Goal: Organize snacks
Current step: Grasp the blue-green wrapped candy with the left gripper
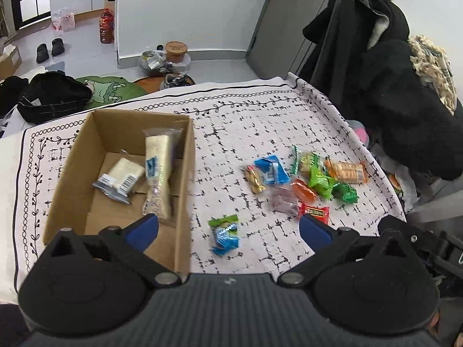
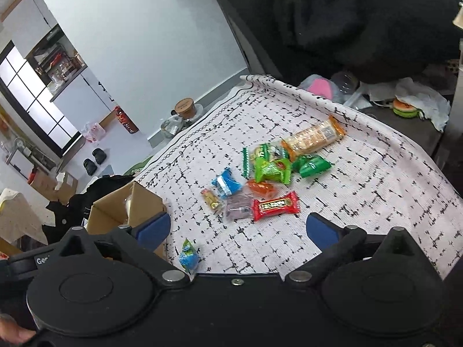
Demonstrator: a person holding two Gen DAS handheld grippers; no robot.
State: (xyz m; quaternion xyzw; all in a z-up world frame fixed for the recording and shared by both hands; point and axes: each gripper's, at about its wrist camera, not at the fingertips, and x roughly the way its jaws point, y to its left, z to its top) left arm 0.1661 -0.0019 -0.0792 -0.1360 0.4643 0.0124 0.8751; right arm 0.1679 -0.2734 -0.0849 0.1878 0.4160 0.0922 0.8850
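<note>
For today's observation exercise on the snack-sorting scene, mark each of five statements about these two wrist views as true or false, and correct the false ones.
1. The cardboard box already holds two pale wrapped snacks. True.
2. The left gripper is clamped on a snack. False: its jaws stand apart, with nothing between them.
3. The red-wrapped snack lies inside the box. False: it lies on the patterned cloth, outside the box.
4. A blue and green packet lies apart from the main cluster, nearer the box. True.
5. The right gripper is open and empty. True.
</note>
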